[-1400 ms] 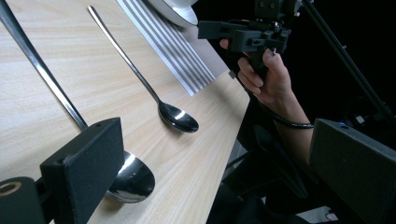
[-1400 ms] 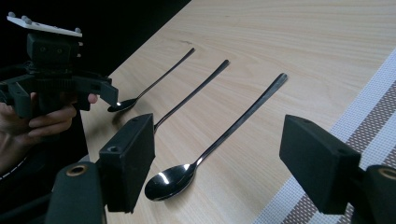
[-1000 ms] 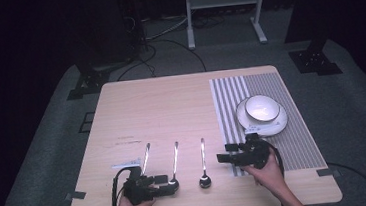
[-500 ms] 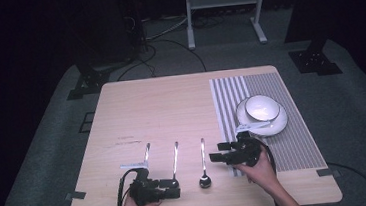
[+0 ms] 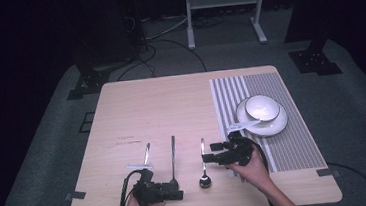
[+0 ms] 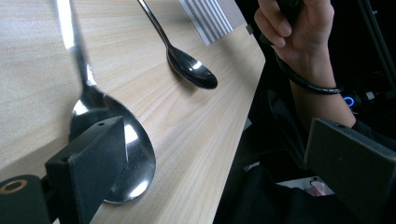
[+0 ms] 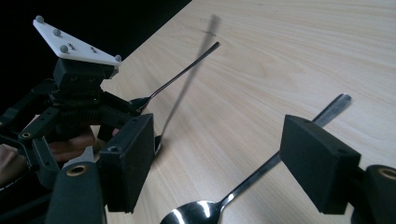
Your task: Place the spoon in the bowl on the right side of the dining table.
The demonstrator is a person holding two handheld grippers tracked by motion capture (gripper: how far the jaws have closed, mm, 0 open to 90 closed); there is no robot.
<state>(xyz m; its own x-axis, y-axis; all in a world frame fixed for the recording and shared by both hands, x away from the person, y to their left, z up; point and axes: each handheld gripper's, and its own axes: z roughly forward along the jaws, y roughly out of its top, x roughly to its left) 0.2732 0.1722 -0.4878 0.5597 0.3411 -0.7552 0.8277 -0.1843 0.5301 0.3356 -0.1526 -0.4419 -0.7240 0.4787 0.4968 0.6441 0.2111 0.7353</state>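
Observation:
Three metal spoons lie side by side near the table's front edge: a short one (image 5: 146, 153), a middle one (image 5: 173, 156) and a right one (image 5: 203, 161). My left gripper (image 5: 178, 191) rests at the front edge, pointing right and open. Its near jaw lies over the middle spoon's bowl (image 6: 135, 154), and its other jaw hangs past the table edge. My right gripper (image 5: 207, 157) points left and is open, with its jaws either side of the right spoon's handle (image 7: 261, 175), apart from it. In the right gripper view the left gripper (image 7: 79, 93) shows farther off.
A striped placemat (image 5: 295, 148) covers the table's right side. On it stands a white plate (image 5: 279, 122) holding a white bowl (image 5: 261, 107) and a white ceramic spoon (image 5: 240, 124). A small printed label (image 5: 126, 138) lies left of the spoons. Bare wood stretches behind them.
My right gripper has moved left from the placemat's edge to the right spoon's handle. The left gripper has barely shifted. The spoons have not moved.

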